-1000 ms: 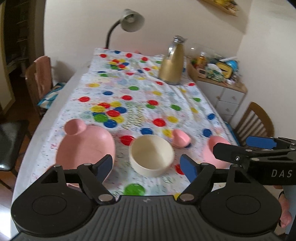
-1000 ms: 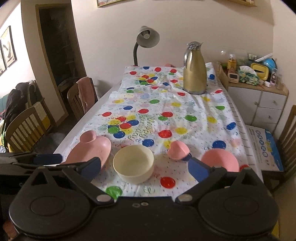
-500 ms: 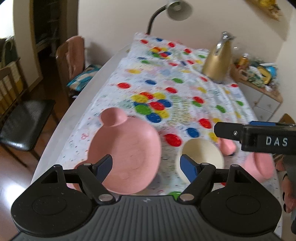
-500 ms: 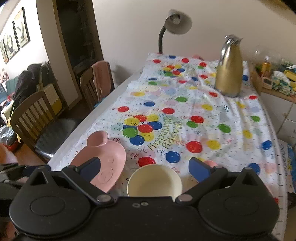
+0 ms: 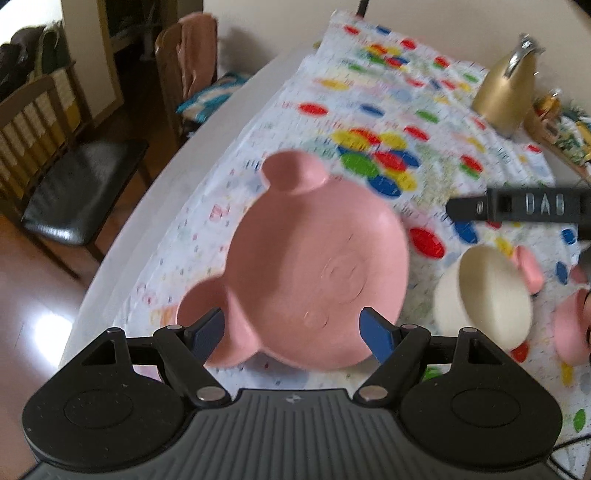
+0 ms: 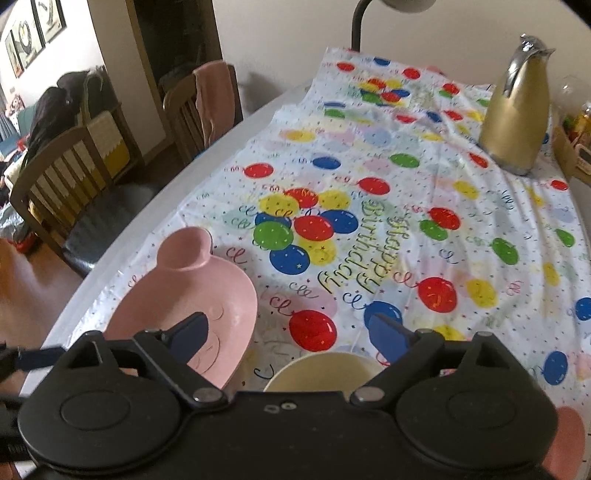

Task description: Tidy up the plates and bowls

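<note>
Pink bear-shaped plate (image 5: 314, 273) sits between the left gripper (image 5: 291, 328)'s wide-open jaws, seemingly untouched through the blur. Right gripper (image 6: 291, 332) gapes over the cream bowl (image 6: 321, 371).

Left wrist view smeared throughout; tablecloth (image 5: 388, 122) print unreadable. Pink bowl (image 5: 574, 332) cut by right edge. Right wrist view: cream bowl (image 6: 325, 371) near half hidden behind right gripper (image 6: 288, 338) body. Lamp (image 6: 369, 14) head cropped at top. Pink plate (image 6: 184, 306) near rim covered.
</note>
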Action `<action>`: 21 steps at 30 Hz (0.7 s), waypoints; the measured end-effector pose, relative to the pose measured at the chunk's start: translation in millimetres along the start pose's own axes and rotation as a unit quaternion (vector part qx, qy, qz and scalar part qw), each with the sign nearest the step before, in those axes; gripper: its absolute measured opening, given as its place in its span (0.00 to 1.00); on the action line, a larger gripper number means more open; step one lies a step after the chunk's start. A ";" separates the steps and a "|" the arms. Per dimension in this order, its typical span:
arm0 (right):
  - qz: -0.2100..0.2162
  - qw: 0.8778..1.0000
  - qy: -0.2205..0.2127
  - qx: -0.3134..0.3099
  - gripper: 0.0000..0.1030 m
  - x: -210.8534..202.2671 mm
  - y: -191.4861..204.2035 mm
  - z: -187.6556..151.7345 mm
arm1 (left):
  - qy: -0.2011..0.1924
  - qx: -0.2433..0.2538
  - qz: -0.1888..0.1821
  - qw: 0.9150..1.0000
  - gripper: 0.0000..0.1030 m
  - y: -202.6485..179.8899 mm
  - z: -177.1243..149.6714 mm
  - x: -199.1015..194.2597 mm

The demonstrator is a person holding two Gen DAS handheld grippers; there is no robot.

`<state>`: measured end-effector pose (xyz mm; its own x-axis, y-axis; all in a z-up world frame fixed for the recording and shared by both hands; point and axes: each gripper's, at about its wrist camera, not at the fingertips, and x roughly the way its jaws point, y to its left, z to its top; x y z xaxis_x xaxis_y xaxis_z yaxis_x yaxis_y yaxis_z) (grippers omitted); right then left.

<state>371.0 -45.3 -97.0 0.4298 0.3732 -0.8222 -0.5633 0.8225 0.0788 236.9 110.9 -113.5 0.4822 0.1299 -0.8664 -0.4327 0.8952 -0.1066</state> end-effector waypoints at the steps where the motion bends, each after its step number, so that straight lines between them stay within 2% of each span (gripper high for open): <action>1: 0.001 1.000 0.004 0.000 0.86 4.9 0.0 1.0 | 0.006 -0.004 0.003 1.000 0.77 0.9 -2.5 3.9; 7: 0.011 0.999 0.037 0.009 0.76 38.1 2.3 6.9 | 0.034 -0.039 0.015 0.999 0.77 11.6 -11.4 20.8; 17: 0.014 0.998 0.067 -0.004 0.68 75.0 13.2 7.5 | 0.011 -0.077 0.035 0.996 0.77 16.7 -14.8 6.1; 21: 0.021 0.997 0.073 -0.007 0.62 82.3 16.5 8.8 | 0.015 -0.118 0.045 0.992 0.77 23.8 -21.4 1.6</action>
<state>403.3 2.8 -158.4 0.2998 0.3393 -0.8916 -0.5892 0.8009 0.1066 211.0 123.3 -127.8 0.4111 0.1889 -0.8918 -0.6411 0.7554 -0.1355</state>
